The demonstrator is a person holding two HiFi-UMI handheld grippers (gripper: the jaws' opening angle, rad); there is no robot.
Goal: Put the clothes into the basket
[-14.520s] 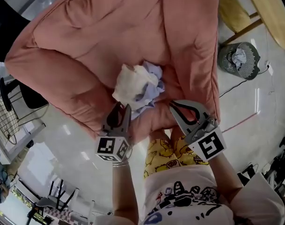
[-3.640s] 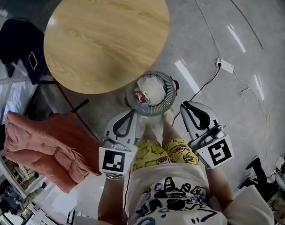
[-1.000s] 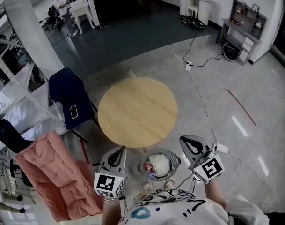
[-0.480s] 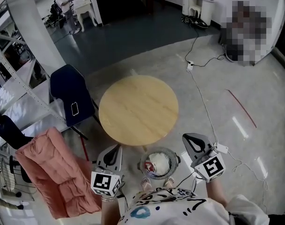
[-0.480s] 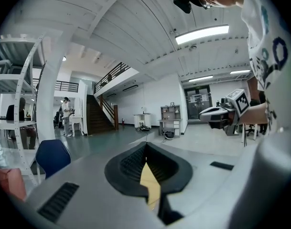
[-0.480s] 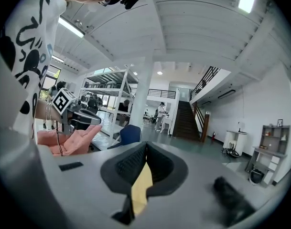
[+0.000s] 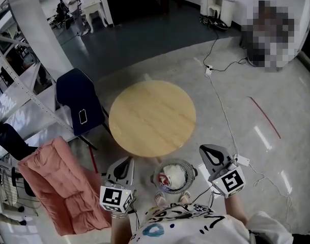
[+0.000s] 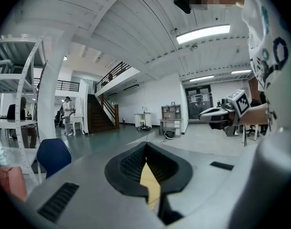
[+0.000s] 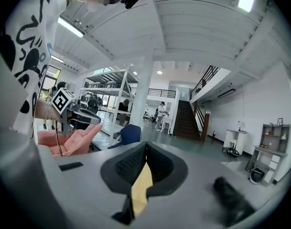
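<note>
White bundle of clothes (image 7: 171, 176), with a red patch showing, lies inside the basket (image 7: 191, 172). Nothing hangs over the rim as far as can be made out. The basket stands on the floor (image 7: 236, 100), just at the near edge of the round wooden table (image 7: 152, 117) and just ahead of the person's feet (image 7: 160, 199).

Change, longer span: the bundle earlier lay on the pink quilt (image 7: 58, 187) with both grippers poised over it. A few seconds ago it was already in the basket. The quilt now lies well off to the left, and its visible part carries no clothes.

Change, last second: almost none. Basket, clothes and table keep the same places, and the view has drifted only slightly.

- Left hand-held gripper (image 7: 128, 160): beside the basket on its left, jaws fully together, nothing between them.
- Right hand-held gripper (image 7: 202, 148): on the basket's right, jaws likewise together and empty.
- Both point out nearly level across the room, not down at the basket.

Reading: the transfer looks complete. Both grippers are empty and clear of the basket, and no garment is seen outside it. Caveat: part of the quilt is cut off by the picture's edge, so a stray piece there cannot be ruled out.
</note>
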